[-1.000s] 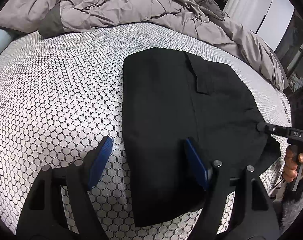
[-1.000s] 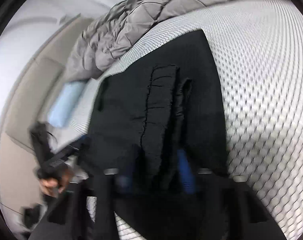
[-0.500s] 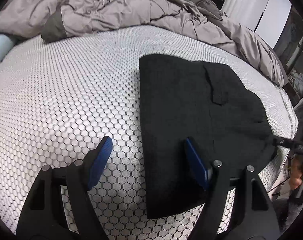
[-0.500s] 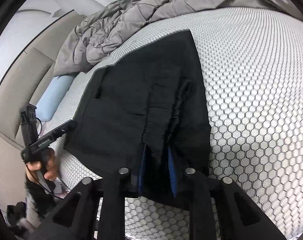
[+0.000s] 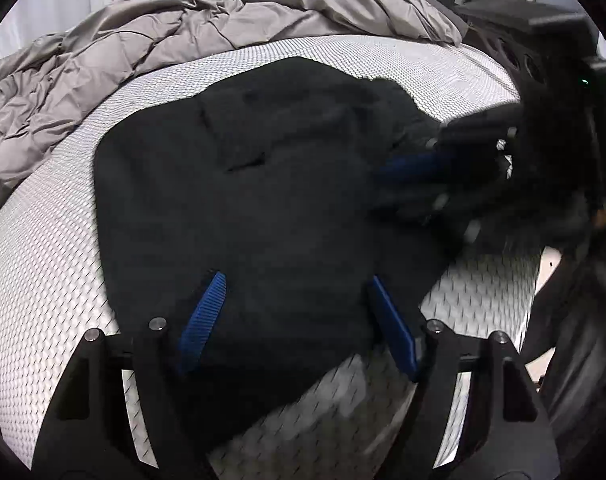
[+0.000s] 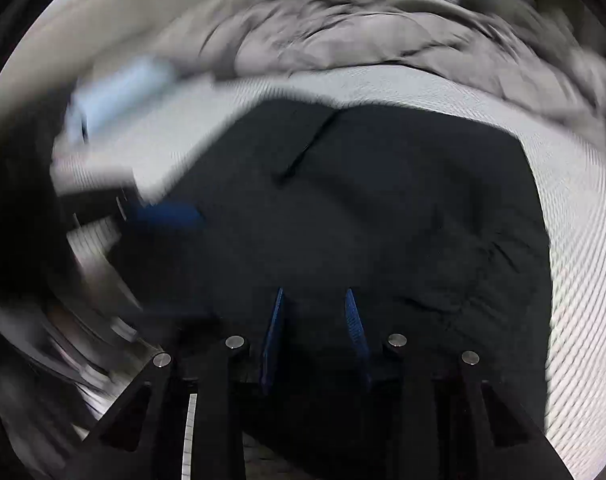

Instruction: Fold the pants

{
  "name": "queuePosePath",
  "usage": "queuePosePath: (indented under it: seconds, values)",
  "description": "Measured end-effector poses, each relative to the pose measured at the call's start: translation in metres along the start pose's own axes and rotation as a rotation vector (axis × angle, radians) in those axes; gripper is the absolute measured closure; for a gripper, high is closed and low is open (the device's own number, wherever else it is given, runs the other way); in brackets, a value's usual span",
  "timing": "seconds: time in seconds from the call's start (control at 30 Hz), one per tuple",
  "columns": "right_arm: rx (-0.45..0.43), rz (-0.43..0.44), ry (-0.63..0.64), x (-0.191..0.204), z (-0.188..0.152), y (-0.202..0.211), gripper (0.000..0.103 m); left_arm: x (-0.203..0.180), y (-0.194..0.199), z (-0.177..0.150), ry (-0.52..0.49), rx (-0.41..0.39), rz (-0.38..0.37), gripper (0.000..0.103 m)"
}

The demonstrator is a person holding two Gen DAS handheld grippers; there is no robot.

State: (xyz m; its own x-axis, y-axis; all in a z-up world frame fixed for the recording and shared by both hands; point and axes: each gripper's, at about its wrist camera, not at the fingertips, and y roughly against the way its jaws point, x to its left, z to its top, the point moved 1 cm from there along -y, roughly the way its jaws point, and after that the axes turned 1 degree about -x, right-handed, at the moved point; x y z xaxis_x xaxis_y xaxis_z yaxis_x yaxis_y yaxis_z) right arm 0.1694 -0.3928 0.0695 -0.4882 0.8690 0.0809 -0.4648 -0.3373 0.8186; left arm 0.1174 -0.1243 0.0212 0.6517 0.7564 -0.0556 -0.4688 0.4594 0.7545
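Note:
The black pants lie folded into a broad block on the white honeycomb mattress. My left gripper hovers over their near edge, open wide, nothing between its blue pads. In the left wrist view my right gripper reaches in from the right, blurred, at the pants' right edge. In the blurred right wrist view the pants fill the middle. The right gripper is over their near edge with its jaws opening; dark cloth shows in the gap, and the pads do not seem to press on it. The left gripper's blue pad is a smear at the left.
A crumpled grey duvet is heaped along the far side of the bed. A pale blue pillow lies at the far left. The mattress edge drops off at the right, near a person's dark sleeve.
Both views have rolled and swung, and the right wrist view is now blurred. The right gripper has come much closer to the left one, and its pads stand wider apart than when pinching the cloth.

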Motion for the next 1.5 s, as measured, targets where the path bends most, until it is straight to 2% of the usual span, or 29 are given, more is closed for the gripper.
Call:
queuePosePath:
  seconds: [0.03,0.1,0.17,0.23,0.27,0.33,0.4,0.43,0.47,0.53,0.6,0.63,0.7,0.77,0.83,0.9,0.97,1.0,1.03,1.1,1.17,1.23,1.27,1.3,1.37,1.43,1.5]
  values:
    - [0.002,-0.031,0.025,-0.003,-0.006,0.006,0.071,0.005,0.006,-0.004,0.013,-0.004,-0.009,0.031]
    - [0.007,-0.072,-0.004,-0.015,-0.012,0.022,0.072,0.012,0.018,-0.008,0.032,-0.009,-0.003,0.031]
    - [-0.015,-0.013,-0.073,-0.027,-0.016,0.037,0.072,0.014,0.031,-0.007,0.057,-0.022,0.0,0.031]
    - [-0.066,0.015,-0.115,-0.03,-0.011,0.052,0.07,0.025,0.046,0.006,0.101,-0.106,-0.023,0.03]
    - [-0.096,0.033,-0.128,-0.028,-0.006,0.056,0.069,0.028,0.047,0.014,0.116,-0.137,-0.015,0.029]
    - [-0.157,0.063,-0.137,-0.021,0.008,0.056,0.066,0.035,0.029,0.036,0.139,-0.138,0.017,0.029]
    - [-0.134,0.052,-0.135,-0.012,0.024,0.036,0.066,0.046,0.001,0.045,0.165,-0.079,0.005,0.03]
    - [-0.103,0.041,-0.13,-0.01,0.032,0.019,0.066,0.054,-0.017,0.043,0.193,-0.018,-0.009,0.035]
    - [-0.063,0.023,-0.12,-0.005,0.034,0.003,0.066,0.06,-0.025,0.04,0.199,0.006,-0.015,0.036]
    - [0.001,-0.06,-0.091,-0.013,0.029,-0.017,0.067,0.066,-0.02,0.034,0.173,-0.013,-0.02,0.037]
    - [0.02,-0.176,-0.092,-0.028,0.02,-0.009,0.068,0.068,-0.012,0.028,0.144,-0.008,0.045,0.037]
    - [0.025,-0.186,-0.1,-0.036,0.015,-0.002,0.069,0.071,-0.01,0.022,0.149,-0.006,0.047,0.036]
    - [0.023,-0.094,-0.14,-0.051,0.008,0.011,0.069,0.074,-0.006,0.014,0.166,0.001,0.047,0.034]
    - [0.006,-0.067,-0.145,-0.052,0.008,0.023,0.068,0.073,0.003,0.017,0.157,0.01,0.06,0.036]
    - [-0.035,-0.034,-0.181,-0.051,0.013,0.034,0.067,0.069,0.01,0.04,0.134,-0.049,0.068,0.037]
    - [-0.075,0.013,-0.193,-0.046,0.028,0.031,0.066,0.07,-0.001,0.063,0.149,-0.068,0.078,0.037]
    - [-0.065,-0.012,-0.178,-0.038,0.046,0.016,0.066,0.077,-0.029,0.081,0.157,-0.022,0.051,0.047]
    - [-0.054,-0.012,-0.173,-0.034,0.055,0.004,0.066,0.081,-0.045,0.083,0.154,0.011,0.048,0.049]
    - [-0.023,-0.014,-0.167,-0.031,0.059,-0.011,0.066,0.083,-0.054,0.082,0.154,0.02,0.04,0.049]
    - [0.082,-0.083,-0.14,-0.033,0.057,-0.043,0.066,0.089,-0.056,0.081,0.127,0.011,0.016,0.05]
    - [0.092,-0.128,-0.125,-0.04,0.05,-0.042,0.066,0.095,-0.051,0.078,0.134,0.015,0.043,0.049]
    - [0.115,-0.219,-0.124,-0.053,0.04,-0.029,0.069,0.105,-0.045,0.07,0.181,0.013,0.016,0.048]
    - [0.114,-0.205,-0.141,-0.06,0.034,-0.024,0.069,0.104,-0.041,0.066,0.174,0.02,0.032,0.048]
    - [0.102,-0.154,-0.161,-0.065,0.028,-0.019,0.068,0.102,-0.037,0.064,0.169,0.024,0.044,0.048]
    - [0.093,-0.141,-0.15,-0.066,0.026,-0.014,0.068,0.105,-0.026,0.07,0.19,0.013,0.042,0.048]
    - [0.053,-0.125,-0.165,-0.062,0.033,-0.005,0.066,0.112,-0.015,0.083,0.246,-0.05,0.042,0.048]
    - [-0.014,-0.054,-0.202,-0.06,0.047,0.0,0.063,0.12,-0.02,0.095,0.309,-0.083,0.058,0.048]
